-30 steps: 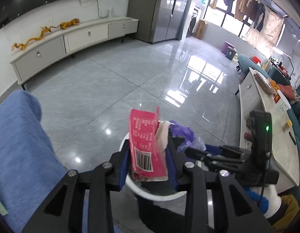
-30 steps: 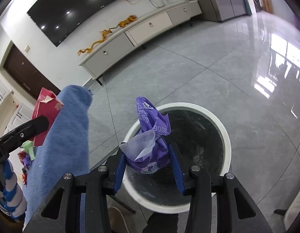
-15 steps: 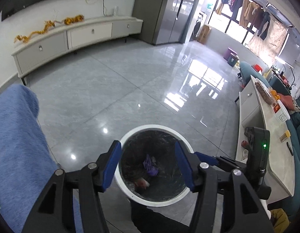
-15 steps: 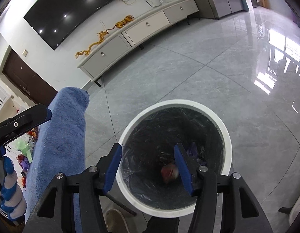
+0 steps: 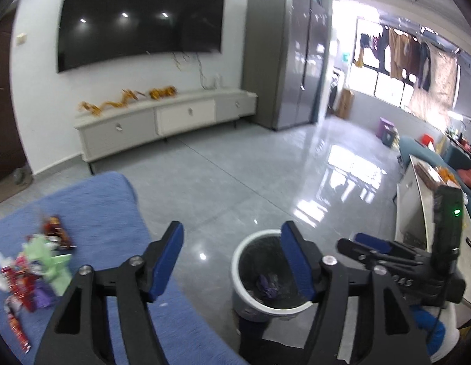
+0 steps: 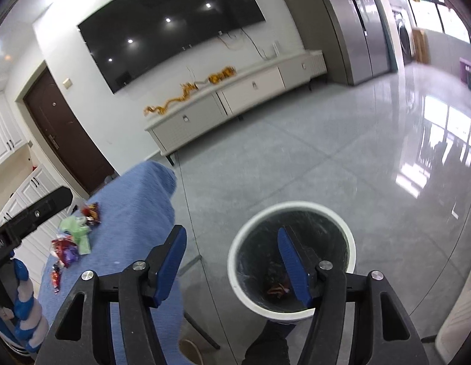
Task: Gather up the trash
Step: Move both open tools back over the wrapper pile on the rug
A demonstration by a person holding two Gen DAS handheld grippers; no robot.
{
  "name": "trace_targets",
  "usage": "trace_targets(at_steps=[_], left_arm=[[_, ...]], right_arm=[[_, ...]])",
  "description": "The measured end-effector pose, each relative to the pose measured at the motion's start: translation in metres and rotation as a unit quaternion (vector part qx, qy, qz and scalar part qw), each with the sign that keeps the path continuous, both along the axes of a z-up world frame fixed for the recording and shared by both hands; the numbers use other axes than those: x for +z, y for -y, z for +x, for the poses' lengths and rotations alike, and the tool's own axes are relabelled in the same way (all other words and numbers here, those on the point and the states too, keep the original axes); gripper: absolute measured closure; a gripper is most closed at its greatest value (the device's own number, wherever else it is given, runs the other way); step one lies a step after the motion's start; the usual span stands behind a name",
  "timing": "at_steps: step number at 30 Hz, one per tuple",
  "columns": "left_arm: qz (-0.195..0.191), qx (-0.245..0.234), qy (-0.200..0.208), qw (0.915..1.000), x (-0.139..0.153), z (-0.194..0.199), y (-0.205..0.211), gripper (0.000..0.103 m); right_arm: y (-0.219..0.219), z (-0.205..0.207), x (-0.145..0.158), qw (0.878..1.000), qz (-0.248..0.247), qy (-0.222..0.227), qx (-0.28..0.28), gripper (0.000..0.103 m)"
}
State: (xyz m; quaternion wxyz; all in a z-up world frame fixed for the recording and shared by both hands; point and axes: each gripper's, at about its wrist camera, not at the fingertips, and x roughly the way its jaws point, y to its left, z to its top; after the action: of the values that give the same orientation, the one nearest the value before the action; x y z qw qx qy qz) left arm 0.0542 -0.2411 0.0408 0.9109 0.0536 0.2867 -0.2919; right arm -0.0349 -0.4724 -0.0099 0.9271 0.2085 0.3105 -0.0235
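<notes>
With both hand-held grippers, left and right, opening and empty, I judged some wrappers binned in the bin, while a heap of wrappers left of it waited on the blue-covered counter.

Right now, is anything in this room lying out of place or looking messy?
Yes. A loose heap of crumpled red, green and purple wrappers lies scattered on the blue cloth-covered surface, not in the white round bin with a black liner beside it, which already holds some trash. Nothing looks spilled or damaged.
</notes>
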Motion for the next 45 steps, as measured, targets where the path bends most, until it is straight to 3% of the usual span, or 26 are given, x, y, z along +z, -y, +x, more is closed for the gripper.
trace_targets(at_steps=[10,22,28,34,39,45], left_arm=[[-0.038,0.058,0.062,0.9957,0.048,-0.044,-0.097,0.036],[-0.097,0.103,0.068,0.9876,0.058,-0.057,-0.195,0.035],[-0.115,0.125,0.065,0.9833,0.049,-0.054,-0.239,0.035],[-0.121,0.178,0.058,0.9749,0.033,-0.036,-0.288,0.035],[-0.093,0.217,0.040,0.9710,0.009,-0.017,-0.319,0.035],[-0.045,0.260,-0.020,0.9645,-0.043,0.014,-0.343,0.035]], right_arm=[[-0.081,-0.036,0.078,0.995,-0.064,0.072,0.021,0.034],[-0.171,-0.034,0.121,0.985,-0.122,0.099,0.066,0.033],[-0.207,-0.022,0.123,0.982,-0.141,0.093,0.086,0.033],[-0.234,0.001,0.121,0.978,-0.144,0.088,0.119,0.033],[-0.247,0.029,0.098,0.977,-0.131,0.071,0.150,0.033],[-0.257,0.073,0.055,0.976,-0.096,0.030,0.191,0.033]])
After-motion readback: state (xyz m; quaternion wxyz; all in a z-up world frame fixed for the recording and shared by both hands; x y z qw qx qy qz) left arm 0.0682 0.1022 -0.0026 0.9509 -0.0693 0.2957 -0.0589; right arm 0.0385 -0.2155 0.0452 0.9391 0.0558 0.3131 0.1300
